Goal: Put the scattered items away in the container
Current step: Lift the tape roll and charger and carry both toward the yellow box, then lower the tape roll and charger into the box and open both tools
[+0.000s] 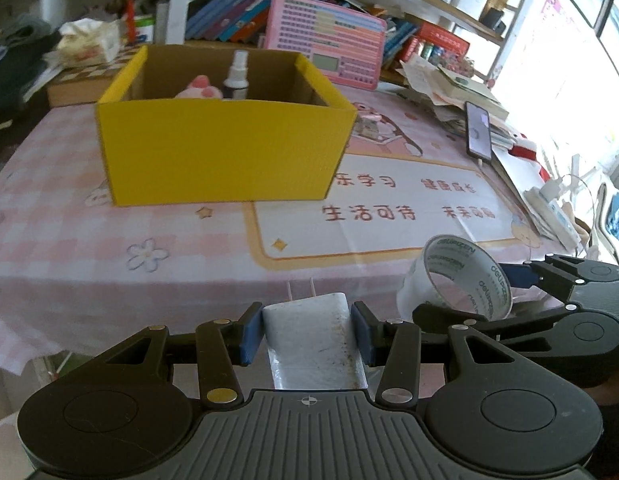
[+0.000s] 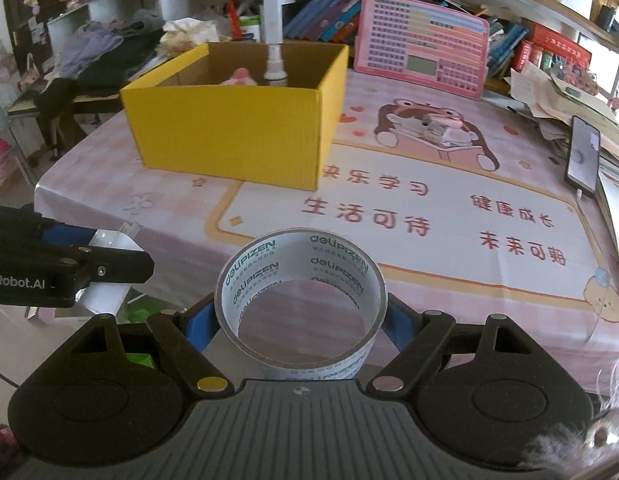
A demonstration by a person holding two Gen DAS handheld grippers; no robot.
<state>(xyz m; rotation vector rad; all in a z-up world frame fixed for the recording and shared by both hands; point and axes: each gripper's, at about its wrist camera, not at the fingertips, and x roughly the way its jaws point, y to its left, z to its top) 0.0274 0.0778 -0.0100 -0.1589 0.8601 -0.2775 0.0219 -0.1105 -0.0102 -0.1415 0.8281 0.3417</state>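
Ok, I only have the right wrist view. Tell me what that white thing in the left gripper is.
Observer: A white charger, its two prongs pointing toward the yellow box. The left gripper is shut on its sides.
Operator: Describe the bottle in the box. I see only its top.
Observer: The spray bottle has a dark body and stands upright beside a pink toy.
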